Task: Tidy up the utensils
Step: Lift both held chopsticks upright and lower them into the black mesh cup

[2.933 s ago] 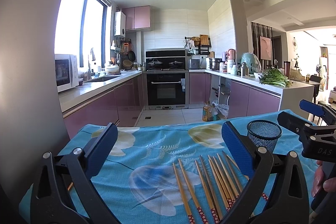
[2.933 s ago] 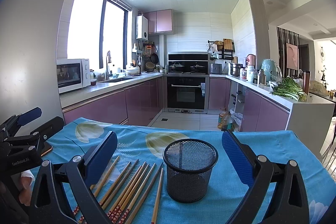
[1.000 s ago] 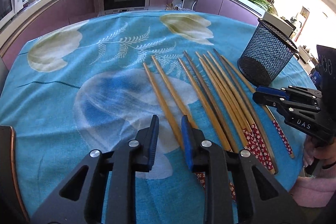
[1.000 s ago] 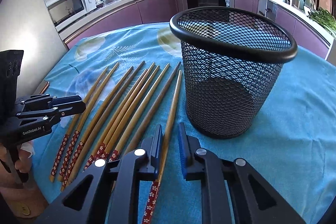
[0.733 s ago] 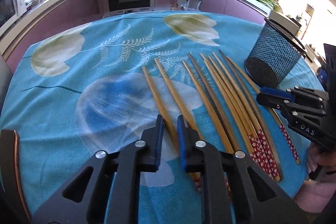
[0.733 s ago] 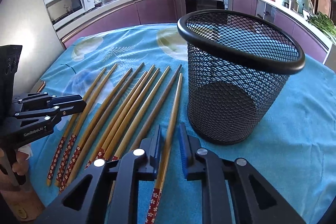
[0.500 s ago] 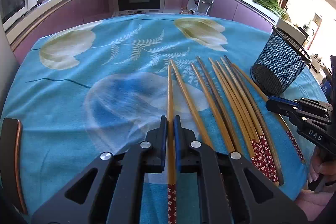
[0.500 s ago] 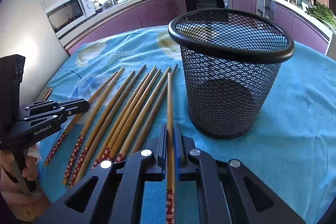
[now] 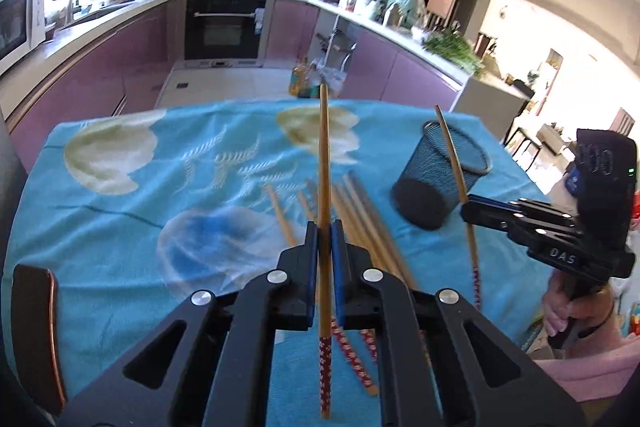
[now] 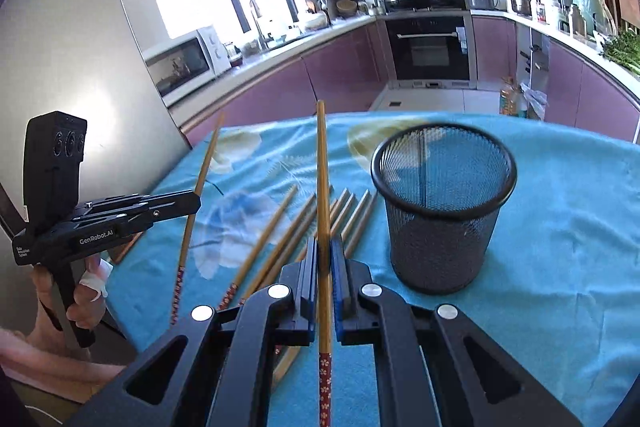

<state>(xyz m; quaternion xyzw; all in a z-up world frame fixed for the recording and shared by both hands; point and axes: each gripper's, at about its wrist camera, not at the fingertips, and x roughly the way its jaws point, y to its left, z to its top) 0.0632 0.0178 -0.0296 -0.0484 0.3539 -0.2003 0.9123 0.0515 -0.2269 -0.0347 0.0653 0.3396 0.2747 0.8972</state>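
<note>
Left hand-held gripper (image 9: 324,239) pinches one chopstick (image 9: 324,163), pointing 12 o'clock. Right hand-held gripper (image 10: 325,255) pinches another chopstick (image 10: 322,179). Mesh cup (image 10: 442,211) stands at 2 o'clock on tabletop (image 10: 568,227).

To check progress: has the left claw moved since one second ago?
Yes. The left claw, shut on a chopstick, rose away from the tablecloth.

Reads "GenRobot.AI" in white on the side of the left gripper (image 10: 196,201); "DAS" in pale raised letters on the right gripper (image 9: 466,213).
</note>
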